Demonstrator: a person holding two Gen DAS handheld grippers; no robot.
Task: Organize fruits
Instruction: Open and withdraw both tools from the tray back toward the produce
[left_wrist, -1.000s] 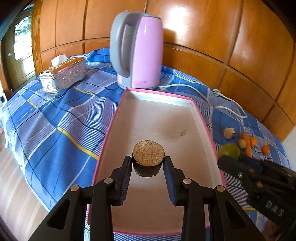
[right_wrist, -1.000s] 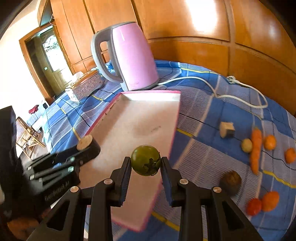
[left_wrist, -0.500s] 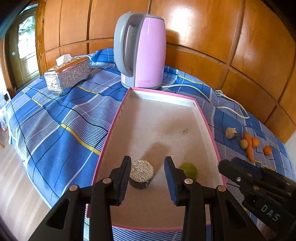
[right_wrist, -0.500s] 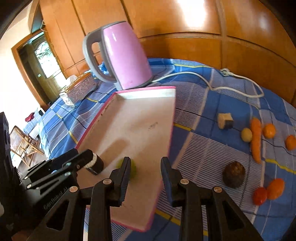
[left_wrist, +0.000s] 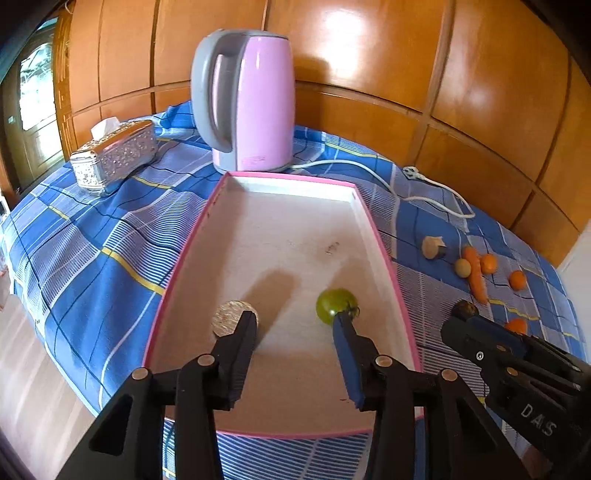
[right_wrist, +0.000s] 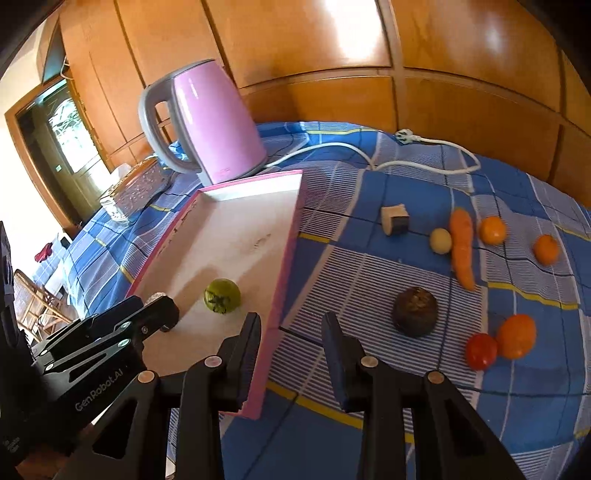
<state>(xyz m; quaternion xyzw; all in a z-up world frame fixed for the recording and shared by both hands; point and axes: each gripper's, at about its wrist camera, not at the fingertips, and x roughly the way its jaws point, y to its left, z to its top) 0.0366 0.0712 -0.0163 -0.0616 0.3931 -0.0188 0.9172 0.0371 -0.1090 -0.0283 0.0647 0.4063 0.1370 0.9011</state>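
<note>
So both fruits are sitting in the pink tray now. My left gripper is over the tray's near end, its fingers spreading and opening with nothing between them. The cut brown fruit lies just outside my left finger, partly hidden behind its tip. The green fruit lies just past my right finger, whose tip overlaps its lower edge, so I can't say if they touch.

My right gripper hangs over the tray's right rim, fingers apart by a modest gap and pinching nothing; the rim runs under the left one and striped cloth shows in between. From that side the green fruit is inside the tray, left of my fingers, stem end facing me.

Right of the tray on the blue plaid cloth: a dark round fruit, a red tomato touching an orange one, a carrot with a small yellowish ball beside it, two little oranges, and a cut chunk I can't identify.

Behind the tray stands a pink kettle, its white cord trailing right. A silver tissue box sits left of the tray.
</note>
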